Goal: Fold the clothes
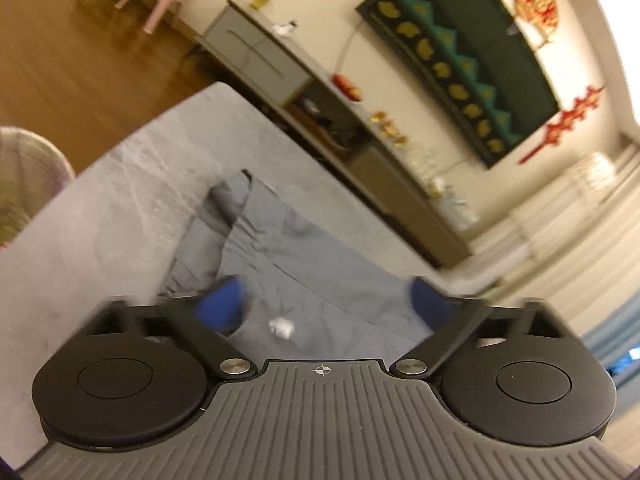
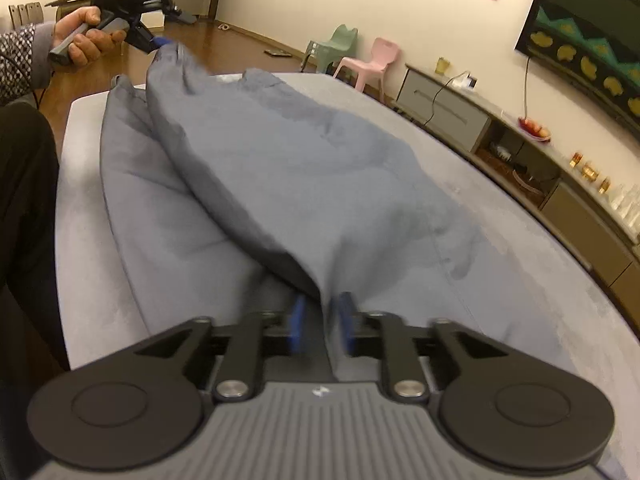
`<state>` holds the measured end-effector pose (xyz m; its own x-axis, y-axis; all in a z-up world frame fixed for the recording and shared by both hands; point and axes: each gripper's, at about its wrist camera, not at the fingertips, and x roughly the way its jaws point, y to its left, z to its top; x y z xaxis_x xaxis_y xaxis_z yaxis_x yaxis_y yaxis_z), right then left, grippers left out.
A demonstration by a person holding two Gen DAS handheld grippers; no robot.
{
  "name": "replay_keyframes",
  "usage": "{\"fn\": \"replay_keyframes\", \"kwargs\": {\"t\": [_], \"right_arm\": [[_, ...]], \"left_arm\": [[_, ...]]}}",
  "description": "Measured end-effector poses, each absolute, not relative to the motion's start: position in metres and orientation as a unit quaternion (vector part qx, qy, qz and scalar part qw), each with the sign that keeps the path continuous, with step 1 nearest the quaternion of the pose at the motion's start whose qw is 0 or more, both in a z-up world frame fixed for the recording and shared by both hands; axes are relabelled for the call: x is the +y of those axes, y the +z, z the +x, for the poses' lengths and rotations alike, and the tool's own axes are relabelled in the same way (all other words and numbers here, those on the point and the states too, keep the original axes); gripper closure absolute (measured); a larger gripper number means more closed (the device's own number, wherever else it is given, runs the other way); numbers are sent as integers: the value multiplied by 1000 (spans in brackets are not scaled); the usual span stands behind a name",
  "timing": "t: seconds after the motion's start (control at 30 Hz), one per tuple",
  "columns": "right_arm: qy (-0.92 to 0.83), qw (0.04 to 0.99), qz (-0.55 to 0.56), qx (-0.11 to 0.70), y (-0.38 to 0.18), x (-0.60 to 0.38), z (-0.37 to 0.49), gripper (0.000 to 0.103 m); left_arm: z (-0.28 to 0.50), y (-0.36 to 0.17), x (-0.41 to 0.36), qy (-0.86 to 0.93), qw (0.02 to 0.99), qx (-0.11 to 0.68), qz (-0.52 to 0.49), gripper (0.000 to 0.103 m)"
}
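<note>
The right gripper (image 2: 322, 324) has its blue fingers (image 2: 298, 322) pinched on a fold of the grey garment (image 2: 280, 168), which lies stretched along the grey worktop (image 2: 500, 220). At the far end, a hand (image 2: 82, 40) holds the left gripper (image 2: 160, 42), whose blue tips touch the garment's raised far corner. A pink chair (image 2: 370, 62) and a green chair (image 2: 334, 46) stand by the wall.

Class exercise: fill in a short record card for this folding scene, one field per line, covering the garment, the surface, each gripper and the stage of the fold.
garment: grey-blue garment, partly lifted, one layer draped over another
surface: grey table
left gripper: jaws wide open in its own view, above the cloth
right gripper: closed on a bunched edge of the cloth
stage: fold not finished
background: pink chair, TV cabinet
</note>
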<state>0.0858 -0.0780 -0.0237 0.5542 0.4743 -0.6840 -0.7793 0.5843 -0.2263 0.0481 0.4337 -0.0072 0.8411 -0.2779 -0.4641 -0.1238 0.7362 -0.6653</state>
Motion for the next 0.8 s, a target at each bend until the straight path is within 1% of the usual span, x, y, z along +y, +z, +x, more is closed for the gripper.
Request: {"fn": "replay_keyframes", "kwargs": {"t": [0.03,0.07,0.1,0.13,0.17,0.2,0.23,0.3,0.37,0.47,0.5,0.53,0.57,0.6,0.63,0.67,0.7,0.73,0.77,0.8], "right_arm": [[372,841,-267,288,-24,-73,87,61],[373,838,-274,288,-26,-69,90,58],[373,835,-282,290,-29,-66,91,58],[371,834,-288,290,-30,-65,91,59],[370,832,-294,290,-31,-63,90,68],[368,831,-300,289,-31,-62,90,82],[366,830,-306,289,-32,-61,89,100],[363,828,-317,288,-33,-58,88,102],[372,830,-315,272,-20,-64,71,101],[398,814,-326,270,-16,-72,43,100],[405,802,-339,278,-24,-72,36,100],[405,799,-343,281,-28,-71,34,91],[400,803,-342,280,-30,-69,35,85],[396,807,-340,278,-32,-67,35,83],[391,810,-338,277,-34,-64,36,80],[391,817,-327,268,-30,-62,35,70],[396,825,-314,254,-23,-59,34,61],[399,830,-309,237,-16,-55,31,45],[402,831,-315,222,-13,-47,27,41],[406,826,-328,212,-12,-38,25,40]], "left_arm": [[54,-4,429,-32,892,289,-347,16],[62,-4,422,-27,892,308,-330,16],[70,-6,415,-21,890,327,-316,21],[77,-8,409,-17,888,345,-303,35],[82,-12,404,-20,887,358,-291,52],[84,-14,399,-26,883,372,-284,103],[85,-13,394,-33,882,380,-278,103],[63,7,394,-52,902,331,-273,103],[27,36,407,-55,916,271,-289,103],[-18,45,434,-3,918,250,-307,103],[-22,37,438,8,910,272,-312,103],[-25,30,440,19,901,293,-319,93],[-26,22,438,27,891,310,-331,77],[-27,15,434,34,882,324,-341,50],[-26,10,427,37,879,329,-344,33],[-24,5,419,37,876,335,-344,29],[-19,2,410,30,873,348,-341,29],[-10,-1,400,22,869,364,-335,27],[-1,-4,389,16,865,380,-327,26],[9,-7,378,19,864,398,-307,25]]}}
